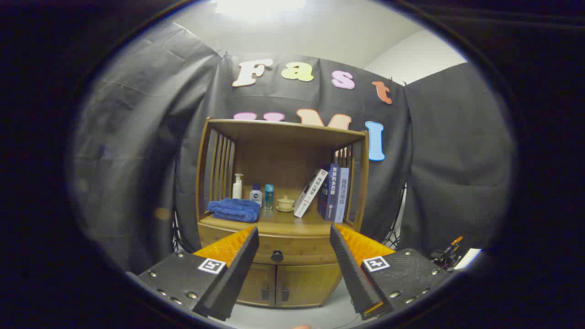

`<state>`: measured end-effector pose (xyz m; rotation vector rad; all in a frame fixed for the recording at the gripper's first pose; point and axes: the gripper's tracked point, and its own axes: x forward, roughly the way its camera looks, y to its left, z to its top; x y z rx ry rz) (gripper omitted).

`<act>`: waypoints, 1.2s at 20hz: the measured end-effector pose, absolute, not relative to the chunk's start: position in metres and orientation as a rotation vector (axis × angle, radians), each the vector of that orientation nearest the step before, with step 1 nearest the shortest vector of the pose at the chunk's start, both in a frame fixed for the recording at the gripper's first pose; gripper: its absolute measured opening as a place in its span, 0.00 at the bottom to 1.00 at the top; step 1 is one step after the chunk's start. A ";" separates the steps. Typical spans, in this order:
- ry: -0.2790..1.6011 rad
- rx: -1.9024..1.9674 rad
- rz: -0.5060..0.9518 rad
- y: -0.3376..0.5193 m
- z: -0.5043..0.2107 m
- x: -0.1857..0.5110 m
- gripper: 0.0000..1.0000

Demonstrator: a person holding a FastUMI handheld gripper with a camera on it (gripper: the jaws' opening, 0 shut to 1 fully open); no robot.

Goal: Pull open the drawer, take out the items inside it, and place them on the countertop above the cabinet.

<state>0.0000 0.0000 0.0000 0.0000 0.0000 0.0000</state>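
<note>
Facing the wooden cabinet [281, 214] squarely, we take its drawer knob [277, 256] as our landmark for everything else. Largest first: the cabinet stands well ahead of us, with an open shelf bay above the knob and two lower doors [283, 283] below it. The drawer [274, 249] runs across the cabinet front around the knob and looks fully shut, so what it holds is hidden from us. Just above the knob lies the countertop [315, 218], where the items must end up; it already carries a folded blue towel [234, 209] up and left of the knob, leaning books [327, 192] up and right, and small bottles [252, 191] and a lidded cup [285, 203] almost straight above. The barest patch of top appears to be at the front, directly over the knob. Our gripper [295, 237] is spread wide and holds nothing, its fingers [237, 260] flanking the knob from a distance. We judge the step in hand to be the approach: we should advance straight, keep the knob centred between the fingers, close on it only when both sit alongside it, then pull level and straight back.
</note>
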 end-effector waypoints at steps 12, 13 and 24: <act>0.039 0.014 -0.017 -0.003 -0.011 0.002 0.94; 0.040 0.013 -0.018 -0.004 -0.011 0.002 0.94; 0.072 0.009 -0.017 -0.001 -0.037 0.026 0.94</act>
